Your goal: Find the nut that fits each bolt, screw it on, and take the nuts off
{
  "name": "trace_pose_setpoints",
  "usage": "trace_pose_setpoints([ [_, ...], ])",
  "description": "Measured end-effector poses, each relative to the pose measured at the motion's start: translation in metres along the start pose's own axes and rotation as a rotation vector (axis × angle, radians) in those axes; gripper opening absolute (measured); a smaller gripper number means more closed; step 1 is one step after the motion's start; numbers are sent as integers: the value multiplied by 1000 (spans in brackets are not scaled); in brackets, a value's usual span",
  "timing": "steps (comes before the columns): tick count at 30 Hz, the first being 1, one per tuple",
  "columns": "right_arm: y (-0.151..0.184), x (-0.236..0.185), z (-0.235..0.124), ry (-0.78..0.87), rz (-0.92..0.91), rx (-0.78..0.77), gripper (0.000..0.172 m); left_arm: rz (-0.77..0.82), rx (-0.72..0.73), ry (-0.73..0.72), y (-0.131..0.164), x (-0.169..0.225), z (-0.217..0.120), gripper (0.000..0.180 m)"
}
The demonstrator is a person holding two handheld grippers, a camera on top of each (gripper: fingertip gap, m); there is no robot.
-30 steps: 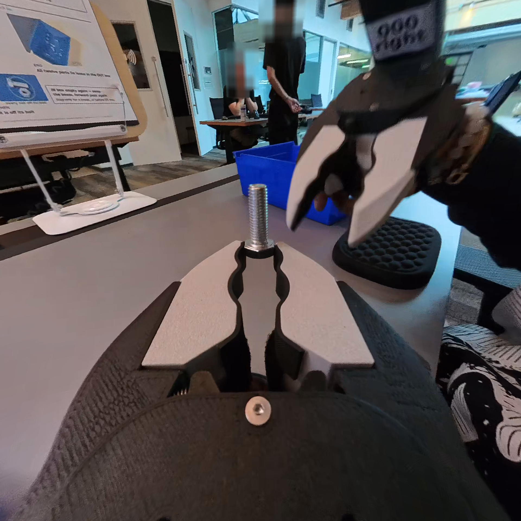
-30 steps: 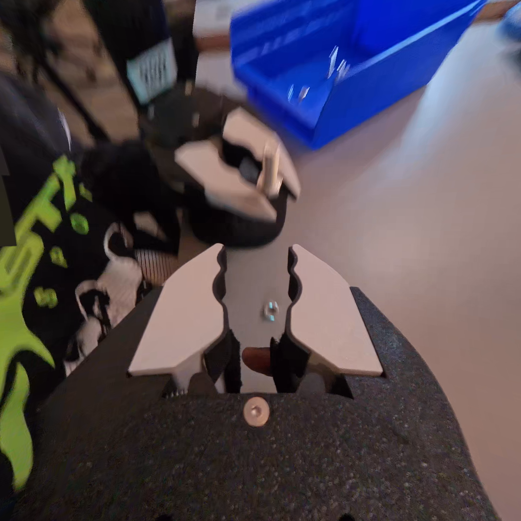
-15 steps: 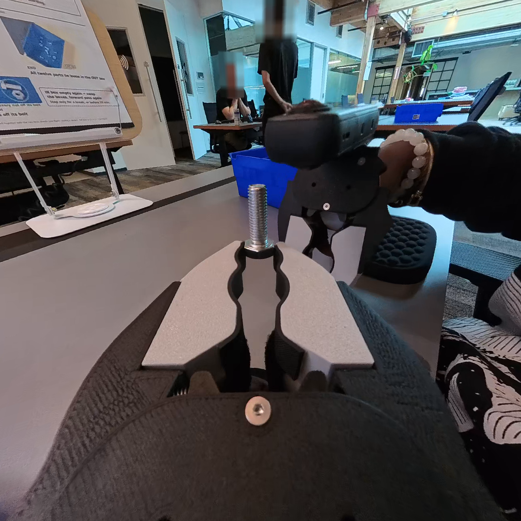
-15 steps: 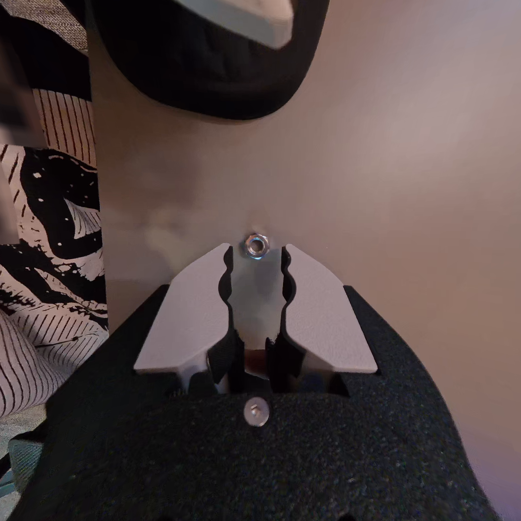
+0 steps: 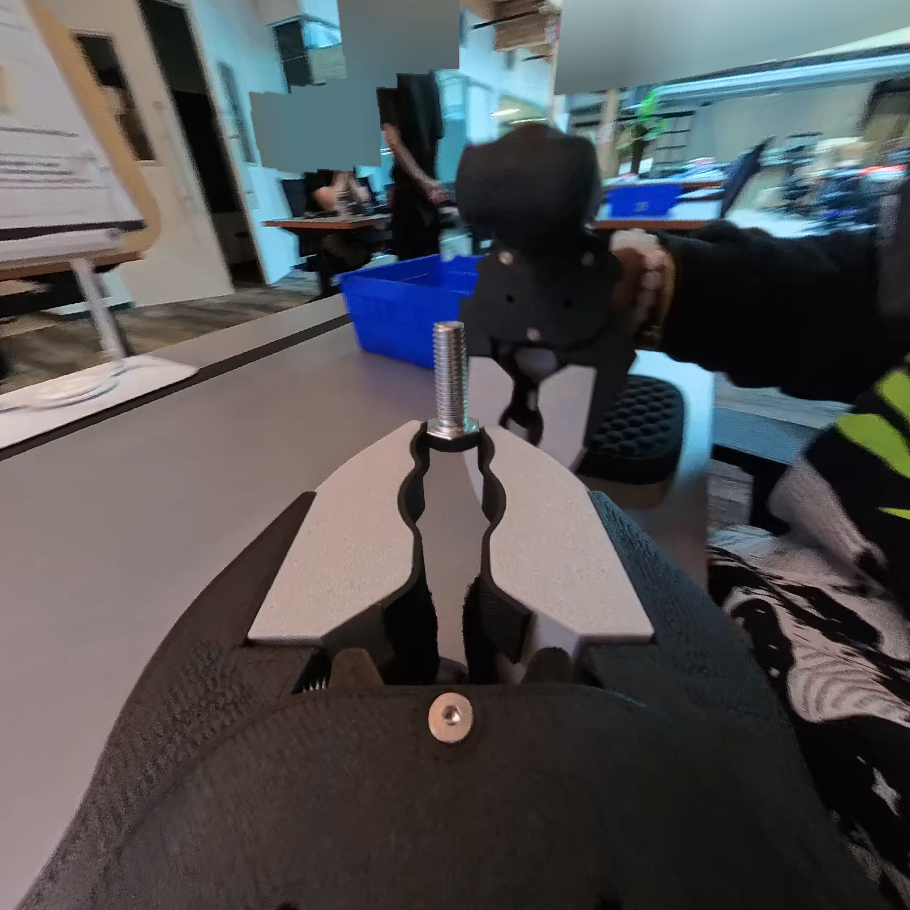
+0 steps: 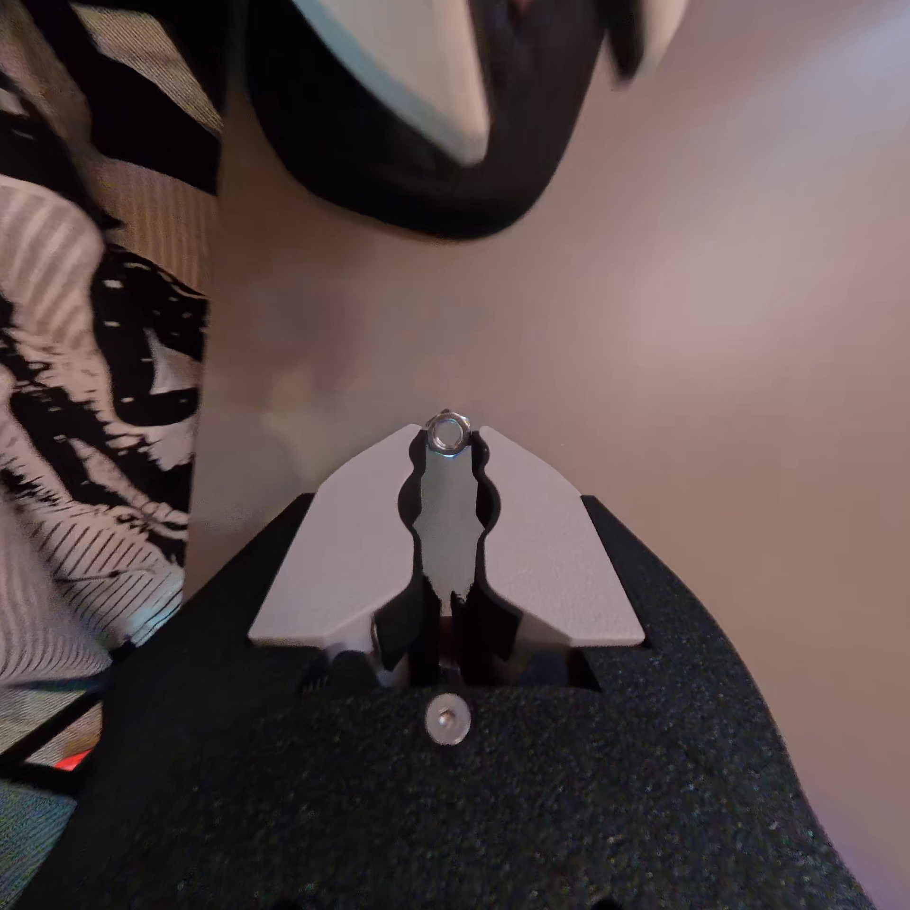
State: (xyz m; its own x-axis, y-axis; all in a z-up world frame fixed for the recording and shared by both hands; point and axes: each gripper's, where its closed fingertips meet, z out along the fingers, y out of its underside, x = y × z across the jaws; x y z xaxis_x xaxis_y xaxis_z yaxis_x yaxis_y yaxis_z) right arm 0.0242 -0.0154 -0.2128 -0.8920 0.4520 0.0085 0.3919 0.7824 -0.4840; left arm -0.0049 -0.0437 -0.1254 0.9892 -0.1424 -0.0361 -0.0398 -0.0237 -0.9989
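My left gripper (image 5: 450, 436) is shut on the hex head of a silver bolt (image 5: 449, 376), which stands upright with its thread pointing up. My right gripper (image 6: 447, 438) points down at the grey table (image 6: 689, 344) and is shut on a small silver nut (image 6: 447, 437) held flat between its fingertips. In the left wrist view the right gripper (image 5: 536, 413) hangs just behind and to the right of the bolt, fingers down. In the right wrist view the left gripper's underside (image 6: 418, 123) shows at the top edge.
A blue bin (image 5: 408, 310) stands on the table behind the bolt. A black honeycomb pad (image 5: 635, 433) lies at the right near the table edge. A white stand base (image 5: 88, 389) with a sign sits at the far left. A person's patterned clothing (image 6: 74, 394) lies beside the table edge. The tips of one gripper are about 10 cm away from the tips of the other.
My right gripper swung down over the nut lying on the table and its fingers closed on it. My left gripper kept holding the bolt upright.
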Motion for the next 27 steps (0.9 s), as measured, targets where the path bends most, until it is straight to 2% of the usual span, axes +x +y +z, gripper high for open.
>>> trace_pose_setpoints([
  [7, -48, -21, -107, -27, -305, 199, 18, -62, 4, 522, -6, 58, 3, 19],
  [10, -72, -42, -132, -120, -446, 258, 17, -75, -17, 684, -3, 80, 1, 19],
  [13, -88, -58, -132, -206, -559, 248, 18, -91, -39, 776, -1, 91, 0, 19],
  [17, -90, -65, -117, -271, -648, 154, 18, -103, -66, 852, 2, 97, -3, 19],
  [22, -90, -69, -108, -354, -667, 108, 18, -114, -67, 883, 2, 98, -5, 19],
  [27, -89, -67, -100, -369, -685, 82, 18, -126, -46, 900, 0, 98, -7, 19],
])
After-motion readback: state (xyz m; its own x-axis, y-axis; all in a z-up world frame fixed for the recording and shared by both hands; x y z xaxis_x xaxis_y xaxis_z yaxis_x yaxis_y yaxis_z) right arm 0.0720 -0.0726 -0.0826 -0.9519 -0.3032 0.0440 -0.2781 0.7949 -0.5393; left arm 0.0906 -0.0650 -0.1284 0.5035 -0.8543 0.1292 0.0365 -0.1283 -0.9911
